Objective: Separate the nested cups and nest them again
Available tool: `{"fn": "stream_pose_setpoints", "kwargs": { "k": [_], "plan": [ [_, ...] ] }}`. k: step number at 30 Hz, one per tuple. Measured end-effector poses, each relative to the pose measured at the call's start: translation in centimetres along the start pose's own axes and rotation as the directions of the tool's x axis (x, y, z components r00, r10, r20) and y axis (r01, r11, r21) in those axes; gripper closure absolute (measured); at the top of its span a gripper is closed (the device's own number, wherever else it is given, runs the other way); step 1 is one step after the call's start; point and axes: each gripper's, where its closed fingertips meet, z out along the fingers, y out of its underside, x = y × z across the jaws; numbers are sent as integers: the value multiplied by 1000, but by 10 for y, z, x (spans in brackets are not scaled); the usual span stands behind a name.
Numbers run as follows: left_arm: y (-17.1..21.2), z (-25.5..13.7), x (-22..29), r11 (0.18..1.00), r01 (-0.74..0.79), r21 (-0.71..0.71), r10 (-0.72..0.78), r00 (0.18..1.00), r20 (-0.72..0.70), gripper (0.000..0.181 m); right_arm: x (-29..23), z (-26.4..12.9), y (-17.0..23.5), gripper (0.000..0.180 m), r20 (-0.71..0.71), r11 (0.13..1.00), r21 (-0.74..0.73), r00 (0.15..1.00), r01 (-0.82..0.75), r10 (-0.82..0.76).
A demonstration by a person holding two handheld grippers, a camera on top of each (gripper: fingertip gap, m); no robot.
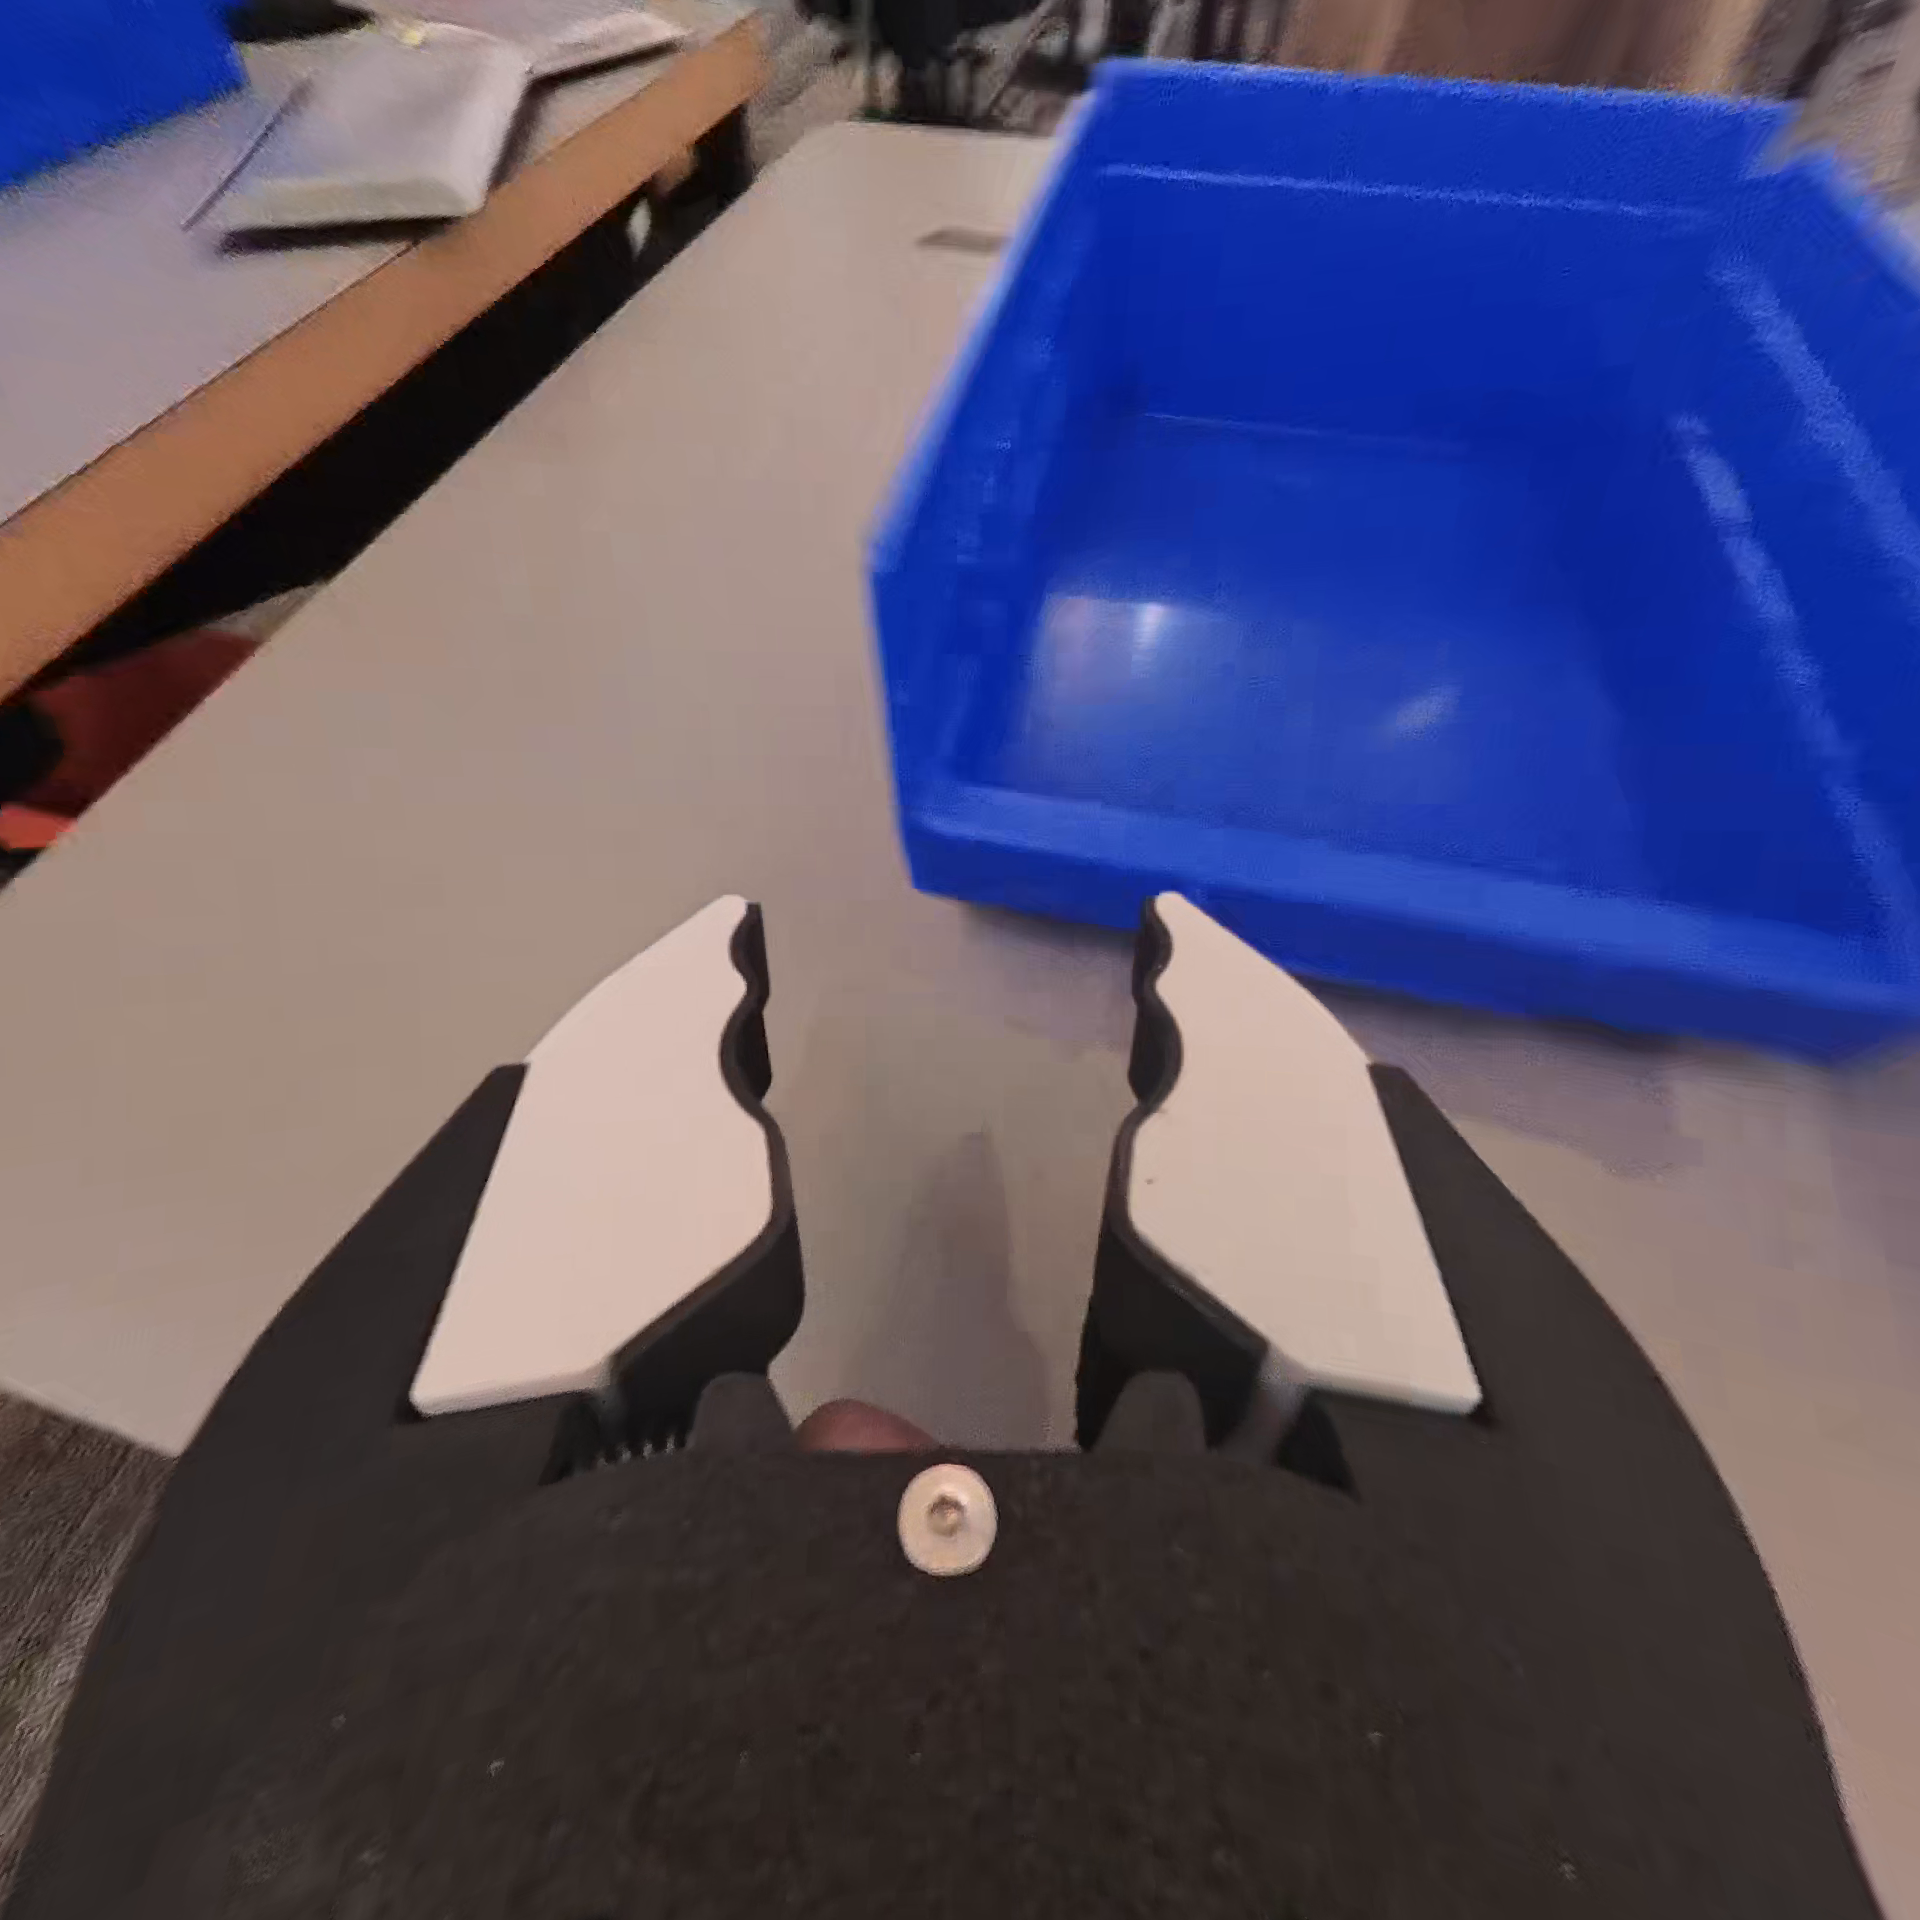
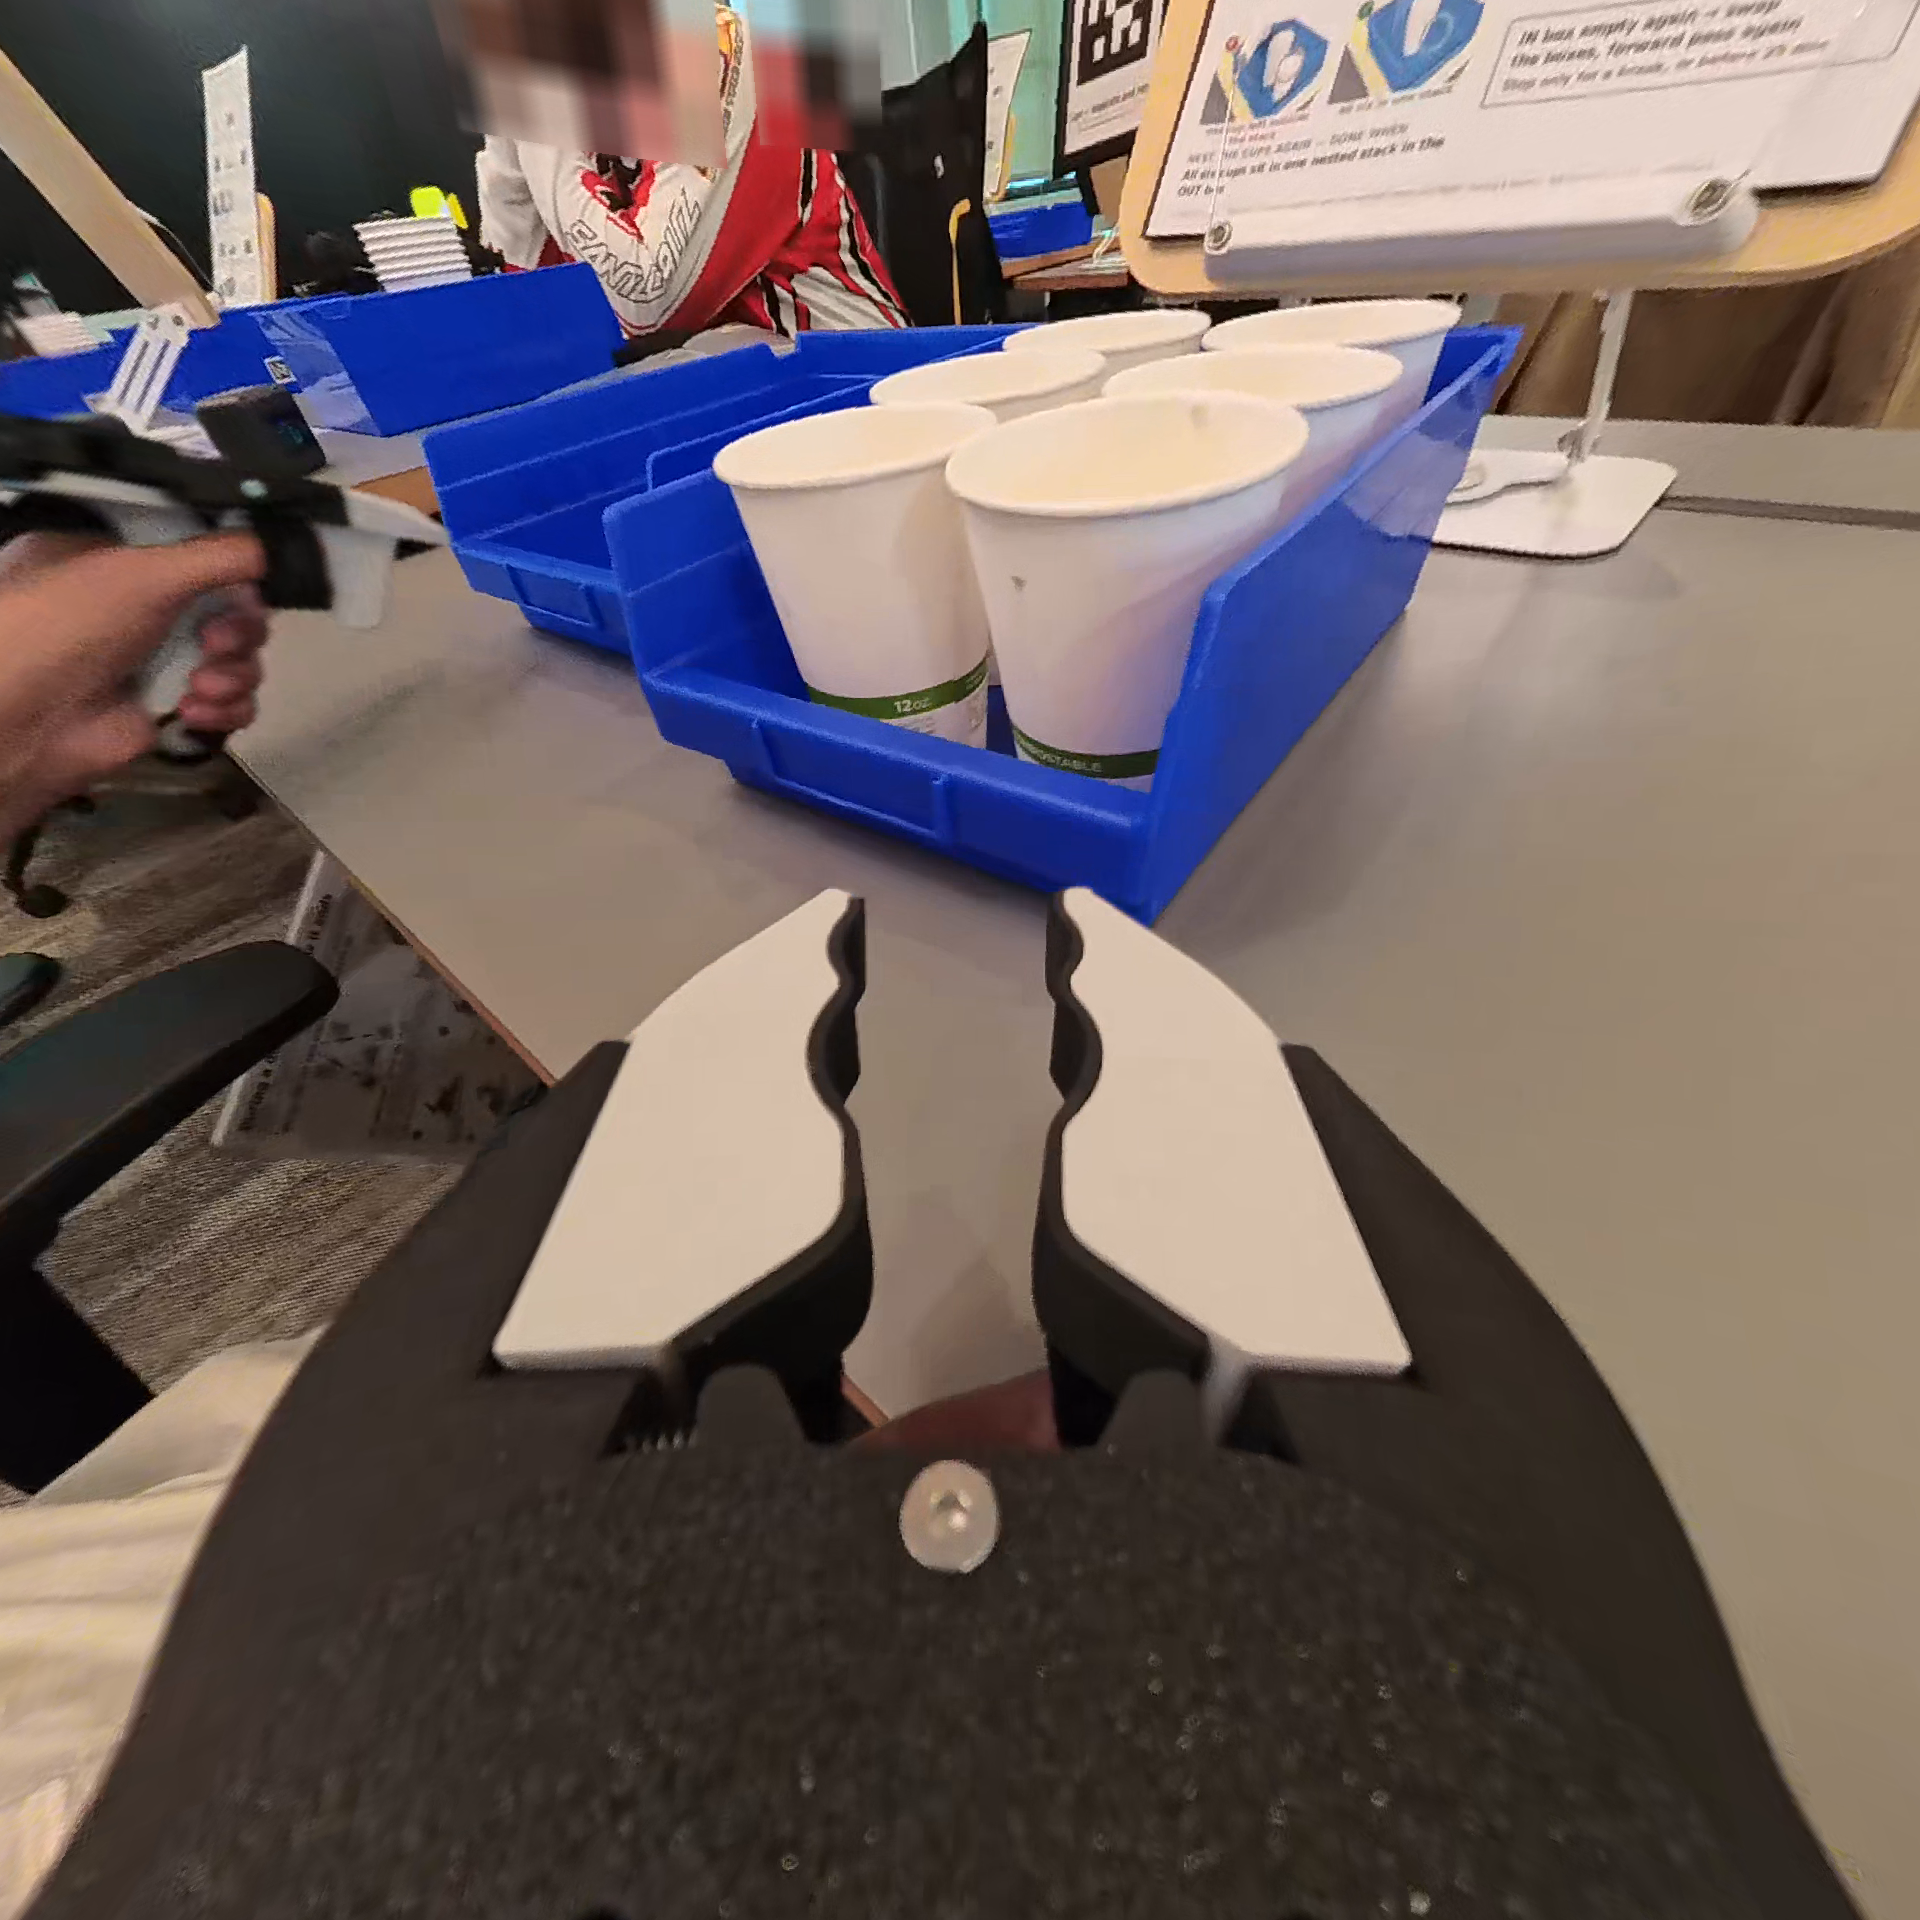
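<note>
Several white paper cups [image 2: 1101, 582] stand upright side by side, not nested, in a blue bin [image 2: 1278, 665] on the grey table in the right wrist view. My right gripper [image 2: 954, 925] is open and empty, just short of that bin's near wall. My left gripper [image 1: 951, 925] is open and empty, at the near left corner of an empty blue bin [image 1: 1403, 904]. The left gripper also shows far left in the right wrist view [image 2: 353, 561], held in a hand.
A second, empty blue bin [image 2: 582, 499] sits left of the cup bin. An instruction sheet on a white stand [image 2: 1548, 499] is at the back right. Another table [image 1: 312, 312] lies left across a gap. A person sits behind more blue bins [image 2: 436, 343]. A black chair [image 2: 135, 1049] is lower left.
</note>
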Motion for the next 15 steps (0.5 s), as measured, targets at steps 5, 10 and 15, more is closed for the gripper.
{"fn": "stream_pose_setpoints", "kwargs": {
  "k": [5,10,15],
  "plan": [
    [-27,50,-12,998,58,-19,-58,998,-19,111,-7,12,7,146,32,998,-46,998,-53,55],
    [-39,75,5,996,78,-38,-81,991,-103,150,-20,28,11,146,49,994,-93,997,-59,64],
    [-30,55,9,994,97,-49,-103,984,-144,178,-56,56,4,146,63,989,-145,998,-7,16]
  ]
}}
